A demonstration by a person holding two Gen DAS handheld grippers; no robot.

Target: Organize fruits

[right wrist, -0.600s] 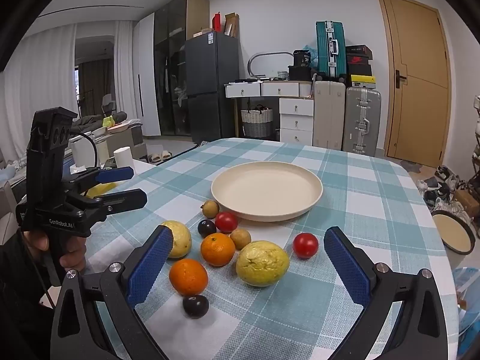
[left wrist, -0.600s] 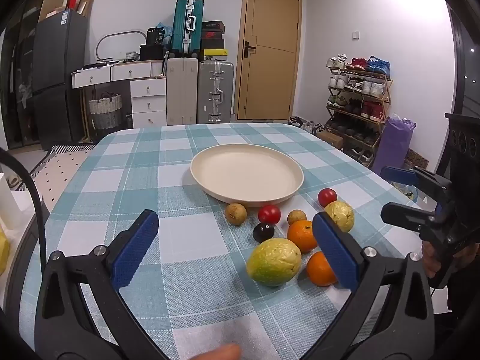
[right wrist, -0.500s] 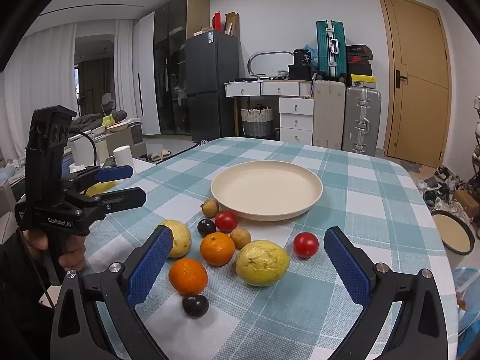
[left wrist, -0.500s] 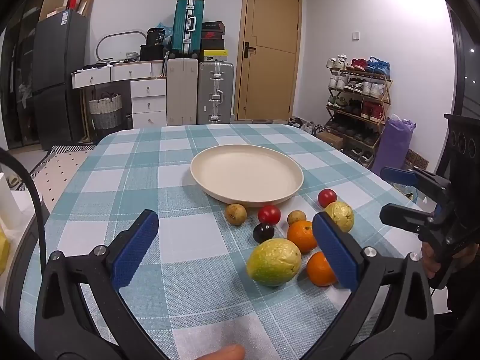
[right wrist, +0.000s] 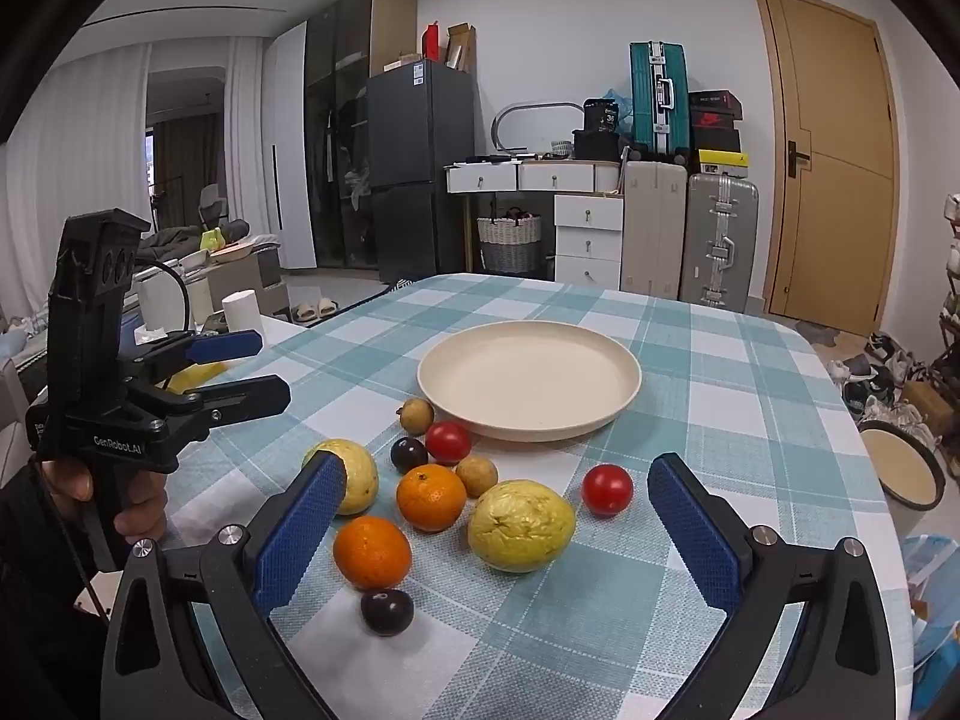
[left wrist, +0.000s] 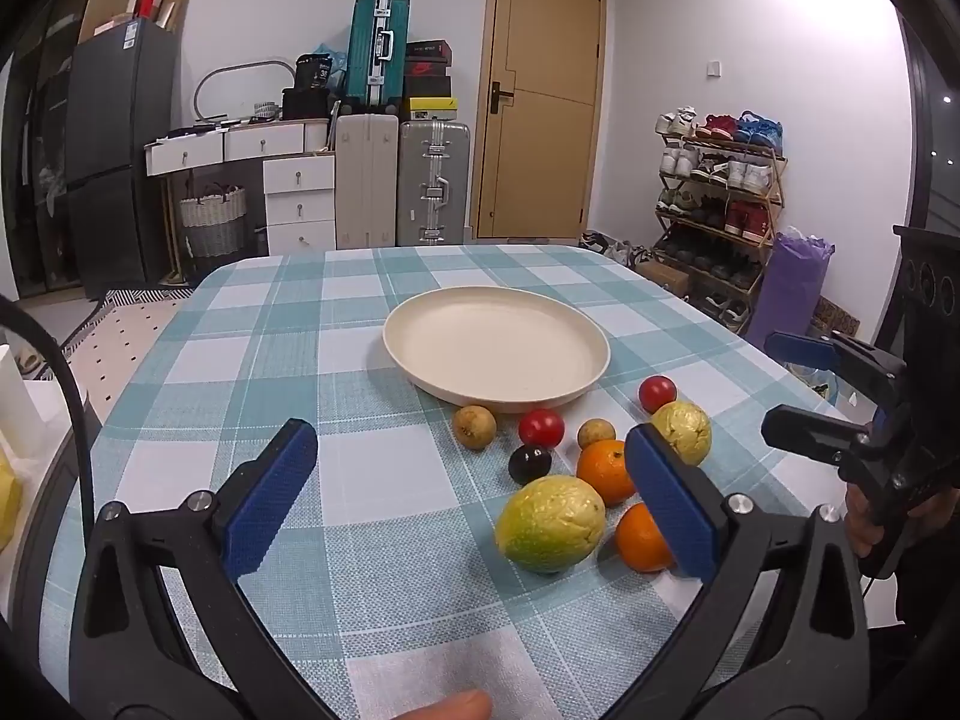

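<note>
both the left gripper [left wrist: 474,501] and right gripper [right wrist: 495,525] gape wide, empty; big yellow fruit [right wrist: 521,525] lies long axis left-right.

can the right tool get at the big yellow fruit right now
Probably yes. The right tool is open, and the yellow fruit lies on the table between its fingers with nothing over it; only an orange sits close beside it.

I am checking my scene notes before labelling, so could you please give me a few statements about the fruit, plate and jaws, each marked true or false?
1. The plate holds no fruit. True.
2. The right gripper is shut on an orange. False: its jaws stand open and hold nothing.
3. Two oranges lie on the tablecloth. True.
4. The left gripper has open jaws. True.
5. All fruit is green. False: the tomatoes are red.
</note>
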